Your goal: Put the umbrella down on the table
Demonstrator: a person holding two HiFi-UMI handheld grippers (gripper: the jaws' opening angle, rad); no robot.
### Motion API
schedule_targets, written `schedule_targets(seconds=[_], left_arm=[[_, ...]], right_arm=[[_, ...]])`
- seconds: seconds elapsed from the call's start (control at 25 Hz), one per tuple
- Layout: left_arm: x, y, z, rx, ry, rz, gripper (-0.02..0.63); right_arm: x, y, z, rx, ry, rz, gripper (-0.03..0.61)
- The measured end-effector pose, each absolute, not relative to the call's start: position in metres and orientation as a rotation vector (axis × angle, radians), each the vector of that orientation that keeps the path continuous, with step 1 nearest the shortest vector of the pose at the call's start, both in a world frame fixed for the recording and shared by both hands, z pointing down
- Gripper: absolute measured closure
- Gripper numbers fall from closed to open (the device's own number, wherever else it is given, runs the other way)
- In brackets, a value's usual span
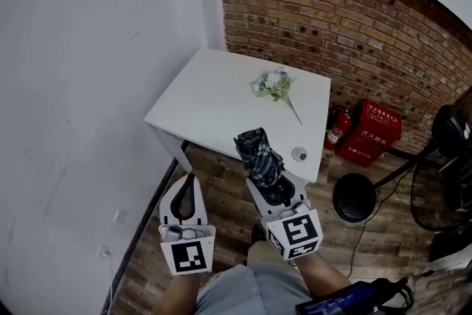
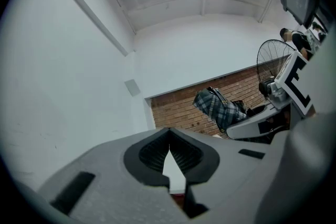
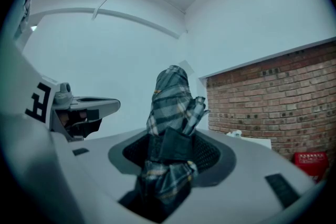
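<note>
A folded dark plaid umbrella [image 1: 258,151] sticks forward and up out of my right gripper [image 1: 271,184], which is shut on its lower part. In the right gripper view the umbrella [image 3: 170,107] fills the space between the pads. It hangs over the near edge of the white table [image 1: 214,107], above the top and not touching it. My left gripper [image 1: 191,177] is beside it on the left, short of the table's edge, its fingertips together and nothing in them. The left gripper view shows the umbrella [image 2: 218,107] off to the right.
A bunch of artificial flowers [image 1: 274,85] lies on the table's far right part. A small round object [image 1: 299,154] sits near its front right corner. By the brick wall are a fire extinguisher [image 1: 338,127] and a red box [image 1: 376,130]. A black stool [image 1: 355,197] and a fan [image 1: 451,130] are at right.
</note>
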State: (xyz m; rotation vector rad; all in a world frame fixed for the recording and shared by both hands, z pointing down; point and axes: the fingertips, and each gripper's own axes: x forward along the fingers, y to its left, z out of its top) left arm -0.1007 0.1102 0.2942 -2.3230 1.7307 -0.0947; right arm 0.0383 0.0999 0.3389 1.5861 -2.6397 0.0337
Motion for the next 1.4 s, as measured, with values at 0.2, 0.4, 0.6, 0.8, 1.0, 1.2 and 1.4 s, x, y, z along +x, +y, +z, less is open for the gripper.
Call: schedule_targets(seconds=[0.2, 0.4, 0.6, 0.8, 1.0, 1.2, 1.4], left_arm=[[-0.103, 0.085, 0.307, -2.339, 1.741, -0.113, 0.606], [-0.106, 0.044, 0.326, -2.368, 1.767, -0.158, 0.606], [-0.110, -0.018, 0.337, -2.378, 1.764, -0.203, 0.606], [-0.111, -0.082, 0.343, -2.380, 1.764, -0.247, 0.606], [-0.115, -0.132, 0.337, -2.349, 1.764, -0.261, 0.606], [-0.129, -0.168, 0.322, -2.326, 1.784, -0.226, 0.606], [-0.149, -0.213, 0.315, -2.325, 1.763, -0.186, 0.606]], right_arm=[[0.036, 0.074, 0.349, 1.586, -2.624, 0.050, 0.365], [0.037, 0.032, 0.364, 1.585, -2.579, 0.078, 0.365], [0.038, -0.030, 0.376, 1.576, -2.558, 0.128, 0.365], [0.032, -0.095, 0.383, 1.557, -2.557, 0.162, 0.365], [0.022, -0.151, 0.377, 1.536, -2.573, 0.156, 0.365], [0.008, -0.190, 0.359, 1.540, -2.593, 0.120, 0.365], [-0.009, -0.230, 0.349, 1.568, -2.580, 0.071, 0.365]])
